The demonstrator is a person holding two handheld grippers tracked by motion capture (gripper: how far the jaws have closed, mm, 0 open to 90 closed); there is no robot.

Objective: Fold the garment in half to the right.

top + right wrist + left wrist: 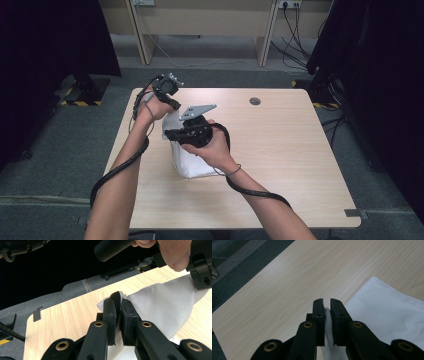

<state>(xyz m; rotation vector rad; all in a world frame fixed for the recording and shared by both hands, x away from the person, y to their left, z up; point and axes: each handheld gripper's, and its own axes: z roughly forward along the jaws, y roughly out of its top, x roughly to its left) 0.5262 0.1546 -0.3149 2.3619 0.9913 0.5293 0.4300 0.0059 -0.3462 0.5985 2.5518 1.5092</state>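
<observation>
Scene: light wood tabletop [280,165], grey carpet around it, dark curtains on the left and right sides, desk legs and cables at the far wall.
Task thing: white cloth [187,162], on the left-centre part of the tabletop, partly lifted, lower part resting on the wood.
Cloth shape: bunched, upper edge raised between the two claws, lower end hanging to the near side.
Left claw [170,102]: clenched on the white cloth, thin fold pinched between the black jaws.
Left claw place: far left of the tabletop, near its far edge, raised above the surface.
Left gripper view: cloth fold [327,325] squeezed between the jaws, rest of cloth spreading right over the wood.
Right claw [172,134]: clenched on the white cloth, corner bunched between the jaws.
Right claw place: just near and right of the left claw, over the cloth, grey three-cornered plate [197,110] on top.
Right gripper view: cloth corner [117,298] poking up past the jaw tips, cloth stretching right and up toward the other claw.
Left hand [150,109]: wrapped round the gripper body, forearm coming in from the near left.
Right hand [212,147]: wrapped round the gripper body, forearm coming in from the near right.
Cables: black, trailing from each gripper along the forearms to the near edge.
Other: round grommet hole [255,101] far centre of the tabletop, well apart from the cloth.
</observation>
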